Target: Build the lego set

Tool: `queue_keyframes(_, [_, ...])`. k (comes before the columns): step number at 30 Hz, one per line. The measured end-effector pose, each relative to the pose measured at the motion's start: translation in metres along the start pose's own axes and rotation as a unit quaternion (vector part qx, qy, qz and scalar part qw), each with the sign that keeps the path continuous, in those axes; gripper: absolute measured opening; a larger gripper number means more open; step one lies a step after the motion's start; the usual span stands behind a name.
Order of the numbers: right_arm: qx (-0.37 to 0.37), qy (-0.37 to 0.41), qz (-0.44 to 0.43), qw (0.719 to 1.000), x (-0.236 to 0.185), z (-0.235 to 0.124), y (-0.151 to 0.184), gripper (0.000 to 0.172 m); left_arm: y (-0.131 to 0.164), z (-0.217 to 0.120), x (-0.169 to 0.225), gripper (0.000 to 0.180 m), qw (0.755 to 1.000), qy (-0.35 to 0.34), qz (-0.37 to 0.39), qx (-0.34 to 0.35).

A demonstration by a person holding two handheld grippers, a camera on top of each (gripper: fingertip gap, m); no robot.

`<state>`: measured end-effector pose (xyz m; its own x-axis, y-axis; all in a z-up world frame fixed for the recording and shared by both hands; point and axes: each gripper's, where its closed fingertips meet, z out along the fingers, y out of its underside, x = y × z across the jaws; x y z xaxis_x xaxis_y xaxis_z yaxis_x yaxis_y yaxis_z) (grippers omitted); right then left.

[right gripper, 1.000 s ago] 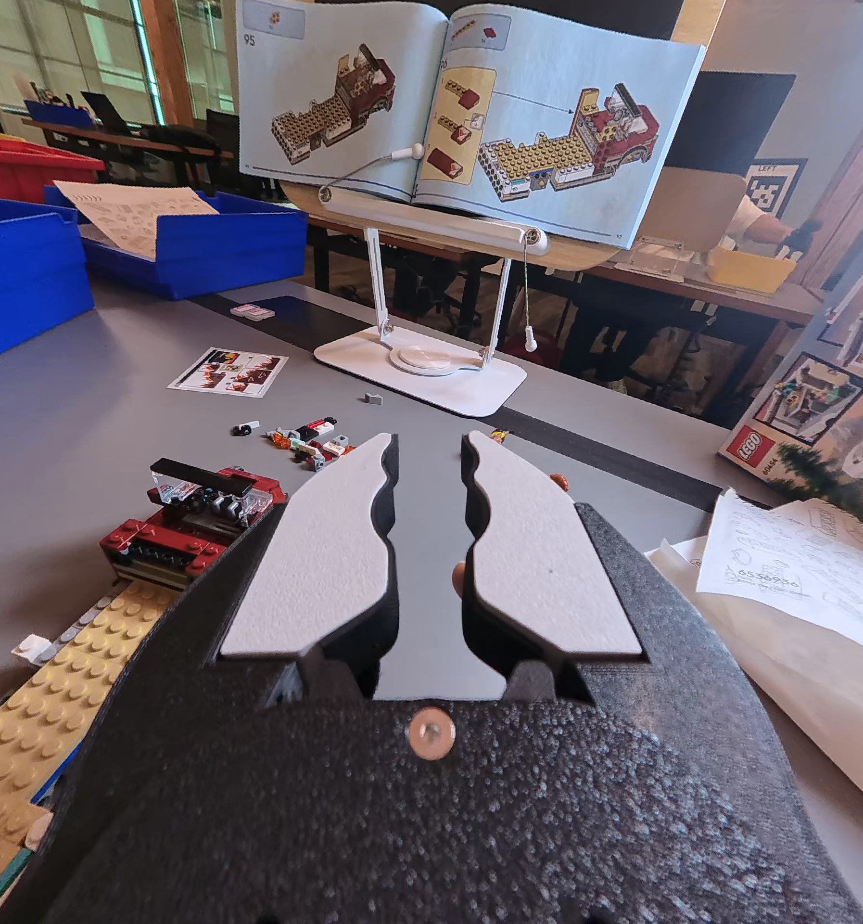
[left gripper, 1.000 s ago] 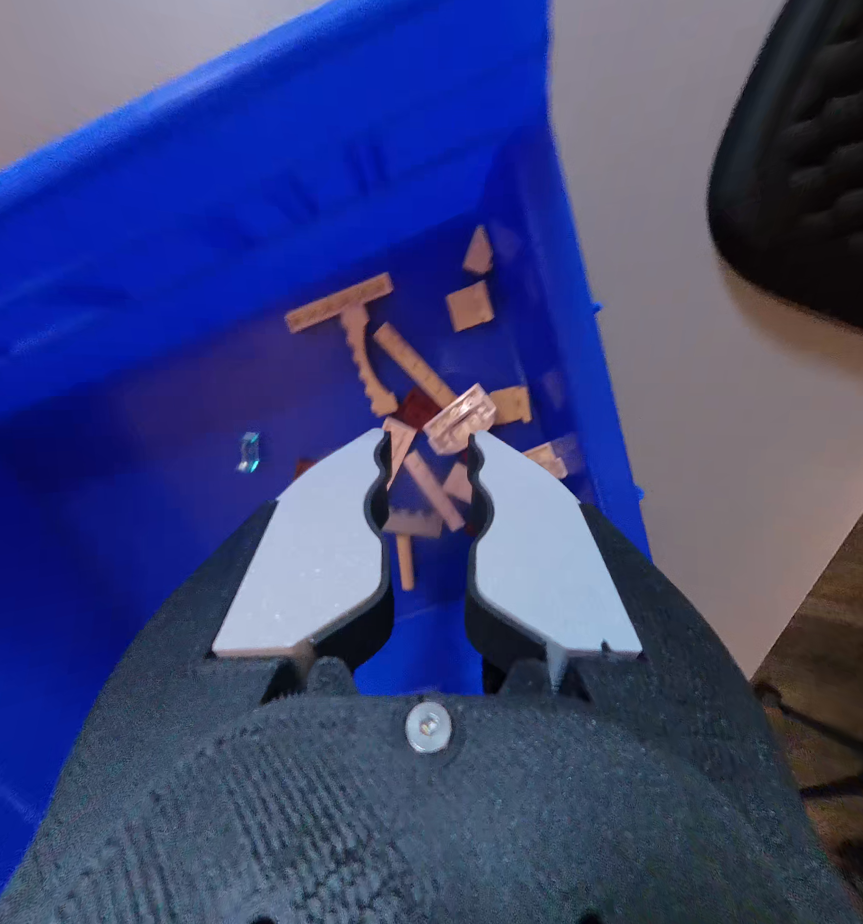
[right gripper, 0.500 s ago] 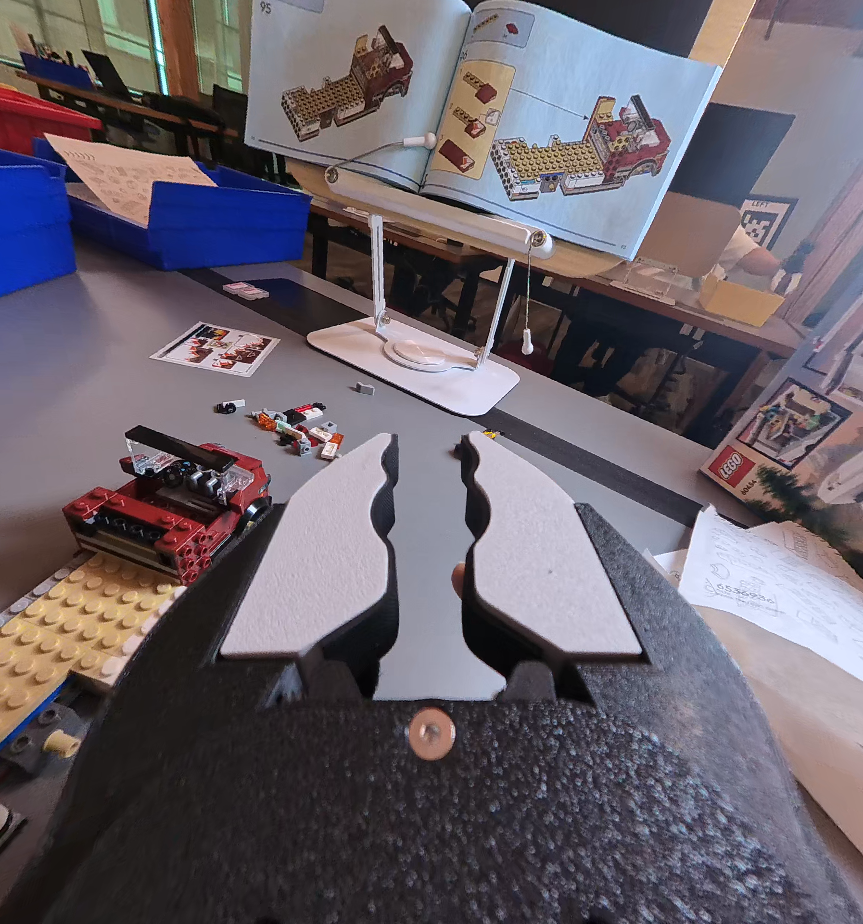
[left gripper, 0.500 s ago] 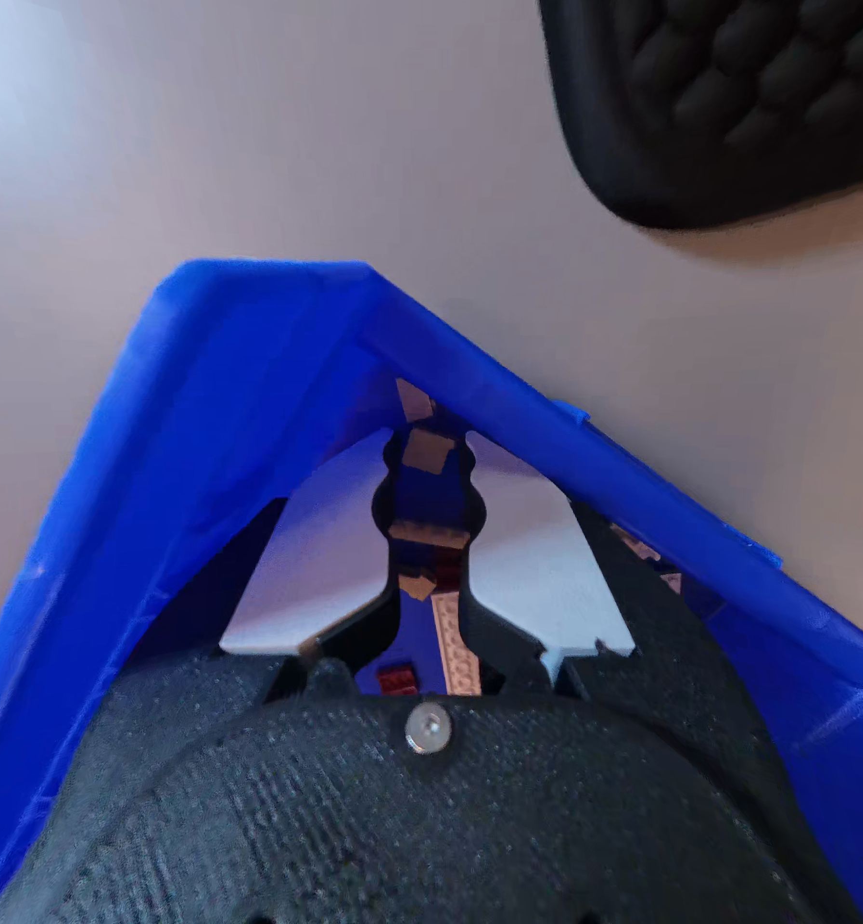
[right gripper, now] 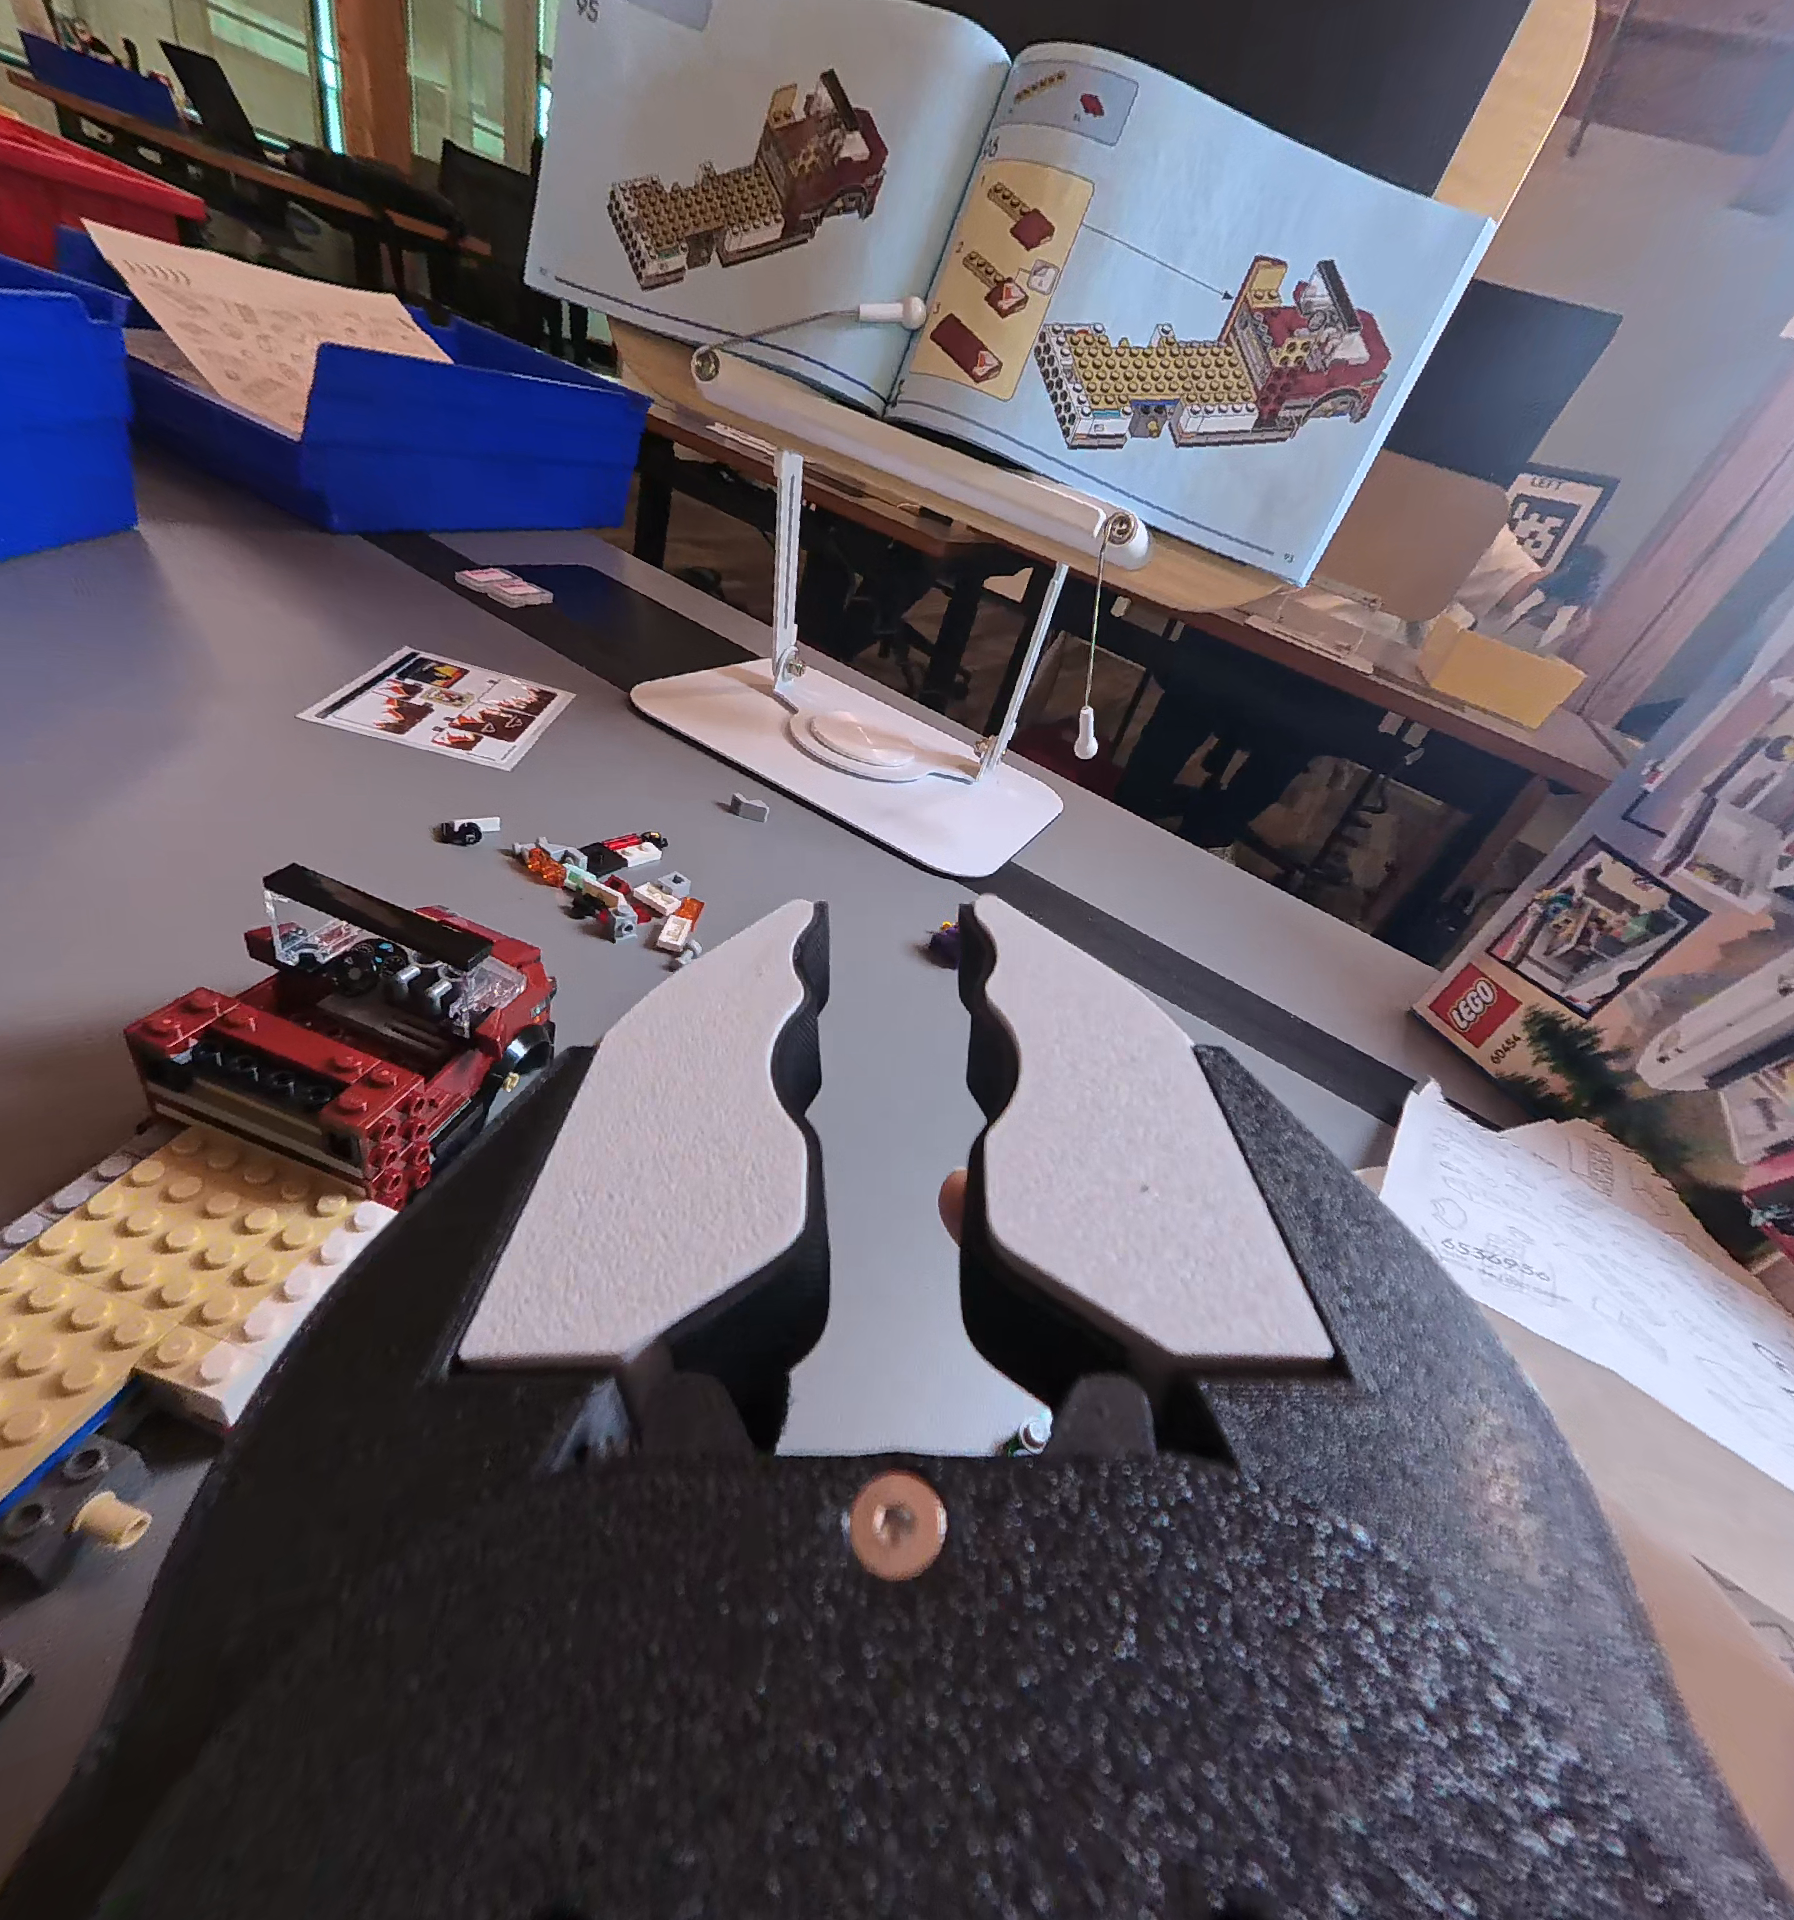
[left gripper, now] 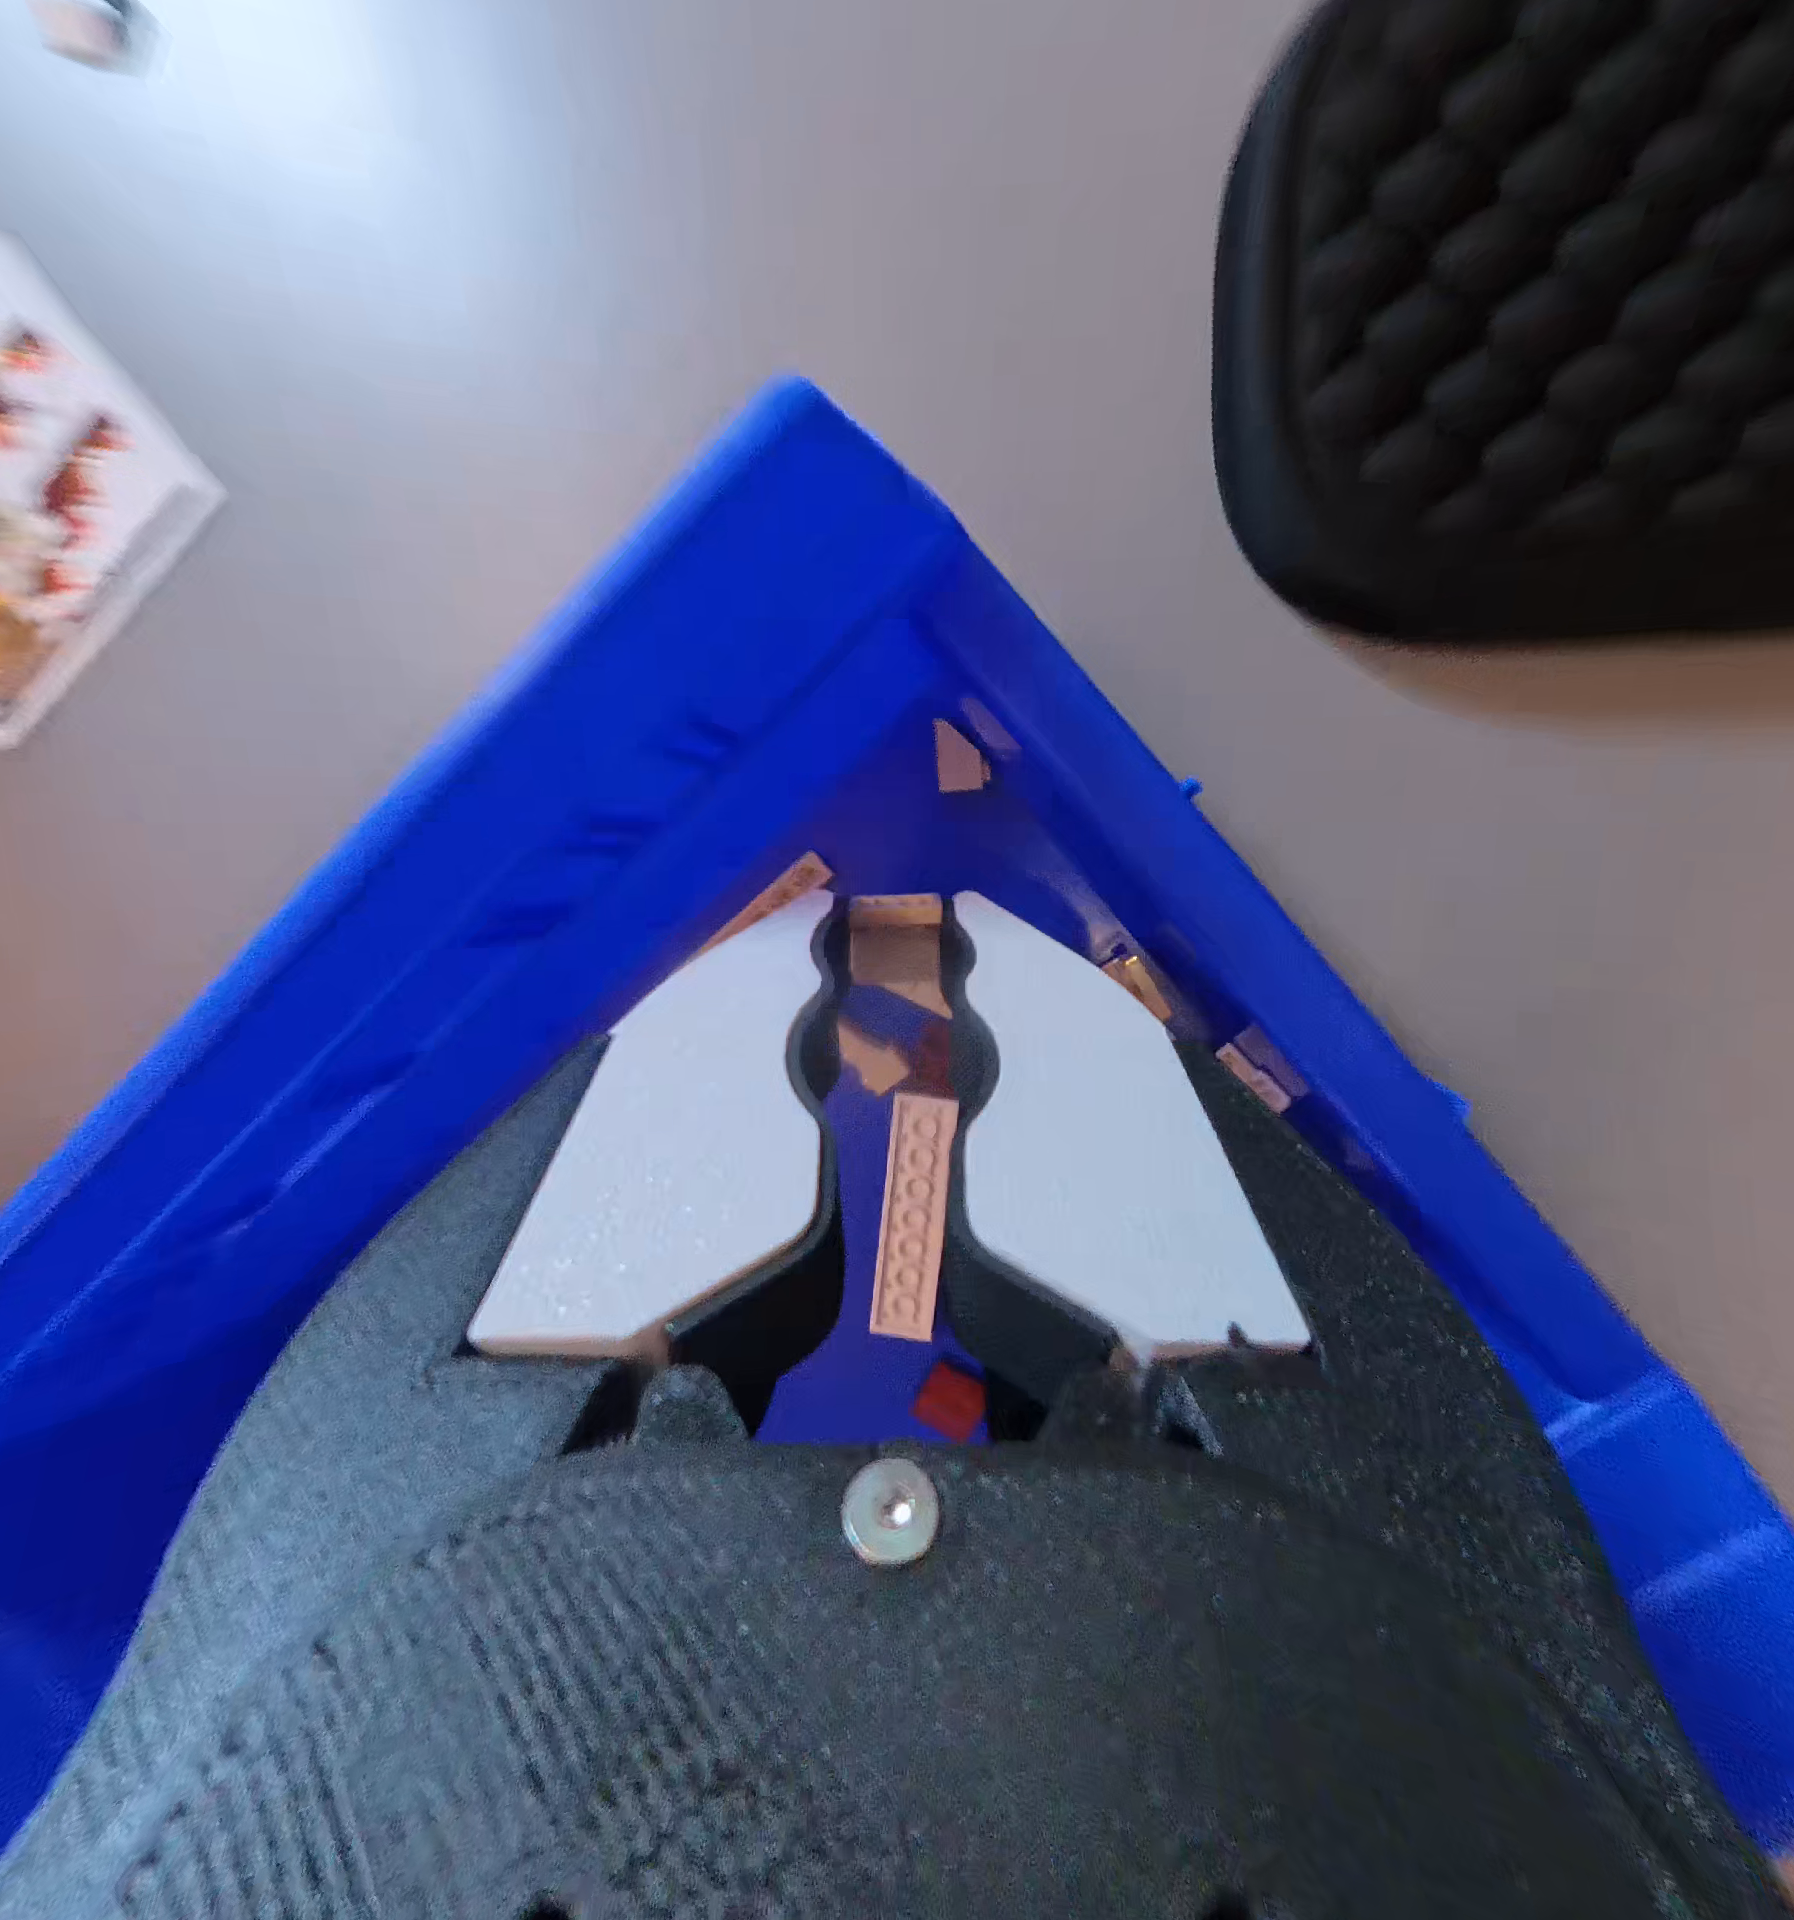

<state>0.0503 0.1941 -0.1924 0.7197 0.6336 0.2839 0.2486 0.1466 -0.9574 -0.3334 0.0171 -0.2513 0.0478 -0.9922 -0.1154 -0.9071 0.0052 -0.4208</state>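
Note:
My left gripper (left gripper: pixel 895 914) is inside a blue bin (left gripper: pixel 560 831), near its far corner. Its fingertips are closed on a small tan flat piece (left gripper: pixel 895 951), which spans the gap from pad to pad. Below it on the bin floor lie a long tan studded plate (left gripper: pixel 914 1216), a dark red piece (left gripper: pixel 950 1397) and more tan pieces (left gripper: pixel 960 758). My right gripper (right gripper: pixel 893 925) is open and empty above the grey table (right gripper: pixel 145 727). A dark red car model (right gripper: pixel 342 1029) on a tan studded base (right gripper: pixel 114 1268) sits to its left.
Small loose pieces (right gripper: pixel 612 883) and a purple bit (right gripper: pixel 940 940) lie ahead of the right gripper. A white stand (right gripper: pixel 851 758) holds an open instruction book (right gripper: pixel 976 229). More blue bins (right gripper: pixel 384 436) stand far left; paper sheets (right gripper: pixel 1599 1278) and a box (right gripper: pixel 1651 935) lie right. A black mesh seat (left gripper: pixel 1558 312) is beyond the bin. The grippers' ends are close to 45 centimeters from one another. The long tan studded plate (left gripper: pixel 914 1216) sits 9 centimeters or so from the ends of my left fingers.
My left gripper went down into the bin's corner and its jaws narrowed onto the tan piece. My right gripper stayed open and drifted slightly, tilting its view.

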Motion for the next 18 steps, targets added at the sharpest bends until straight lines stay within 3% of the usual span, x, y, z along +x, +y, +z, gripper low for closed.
queue_keyframes(3, [0.007, -0.006, 0.005, 1.000, -0.001, -0.001, -0.004, 0.024, -0.038, -0.041, 0.006, 0.016, 0.995, -0.041, -0.030, 0.085])
queue_keyframes(6, [0.015, -0.013, 0.006, 1.000, -0.004, -0.003, -0.009, 0.024, -0.086, -0.042, 0.023, 0.016, 0.987, -0.066, -0.044, 0.141])
queue_keyframes(10, [0.025, -0.022, 0.005, 0.999, -0.007, -0.005, -0.015, 0.024, -0.132, 0.014, 0.023, 0.017, 0.973, -0.113, -0.135, 0.149])
queue_keyframes(12, [0.030, -0.020, 0.002, 0.999, -0.007, -0.007, -0.019, 0.024, -0.151, 0.046, 0.028, 0.017, 0.966, -0.088, -0.174, 0.171])
queue_keyframes(16, [0.044, -0.014, 0.017, 0.999, 0.000, -0.014, -0.028, 0.024, -0.163, 0.100, 0.032, 0.017, 0.971, -0.063, -0.192, 0.131])
queue_keyframes(18, [0.049, -0.009, 0.024, 0.998, 0.005, -0.017, -0.030, 0.025, -0.162, 0.115, 0.034, 0.027, 0.976, -0.056, -0.184, 0.102])
